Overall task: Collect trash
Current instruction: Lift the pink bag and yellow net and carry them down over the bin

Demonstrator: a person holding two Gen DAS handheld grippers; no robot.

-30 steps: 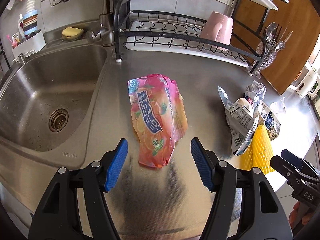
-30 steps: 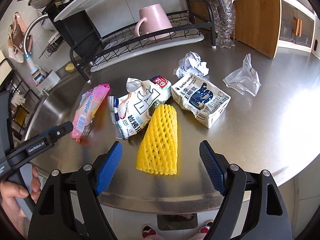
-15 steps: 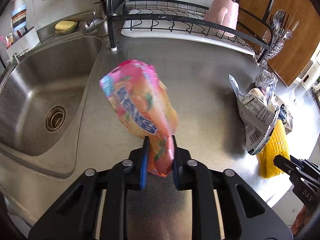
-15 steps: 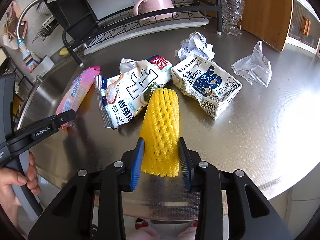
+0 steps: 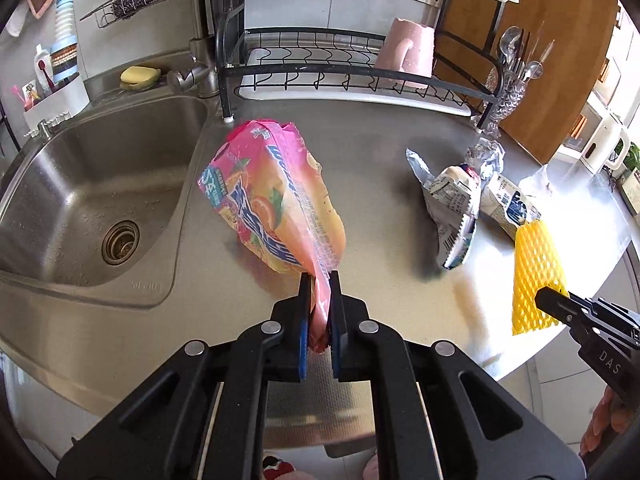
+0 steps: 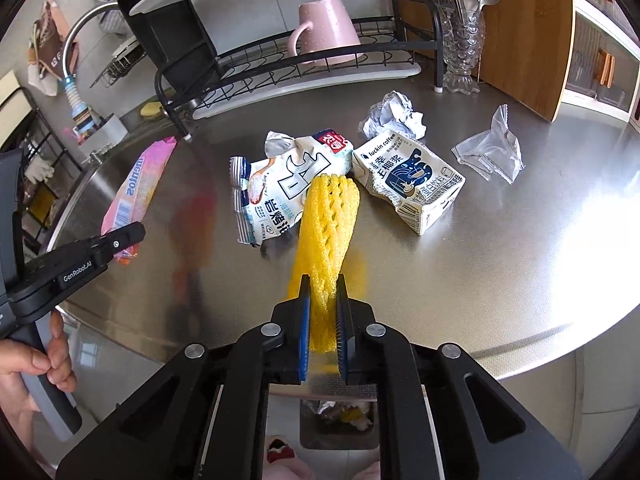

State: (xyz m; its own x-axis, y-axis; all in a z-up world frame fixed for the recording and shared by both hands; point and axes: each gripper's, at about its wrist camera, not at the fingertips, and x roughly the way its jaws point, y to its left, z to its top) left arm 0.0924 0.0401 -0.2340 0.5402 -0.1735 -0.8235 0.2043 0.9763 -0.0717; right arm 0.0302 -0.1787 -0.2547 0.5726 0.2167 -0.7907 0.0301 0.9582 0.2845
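Observation:
My left gripper (image 5: 320, 280) is shut on the near end of a pink candy bag (image 5: 276, 200) and holds it lifted and tilted above the steel counter (image 5: 380, 136); the bag also shows in the right wrist view (image 6: 136, 192). My right gripper (image 6: 323, 284) is shut on the near end of a yellow foam fruit net (image 6: 326, 220), lifting that end. On the counter lie a white snack bag (image 6: 280, 188), a coffee carton (image 6: 412, 180), a crumpled foil ball (image 6: 394, 116) and a clear plastic wrapper (image 6: 492, 150).
A sink (image 5: 92, 192) lies left of the counter. A black dish rack (image 5: 340, 76) with a pink mug (image 5: 408, 52) stands at the back, a glass utensil holder (image 6: 460, 44) beside it. A trash bin (image 6: 340, 420) sits below the counter's front edge.
Both grippers were open a second ago, then closed: the left on the pink bag, the right on the yellow net. Both items have since been raised off the counter at the near end.

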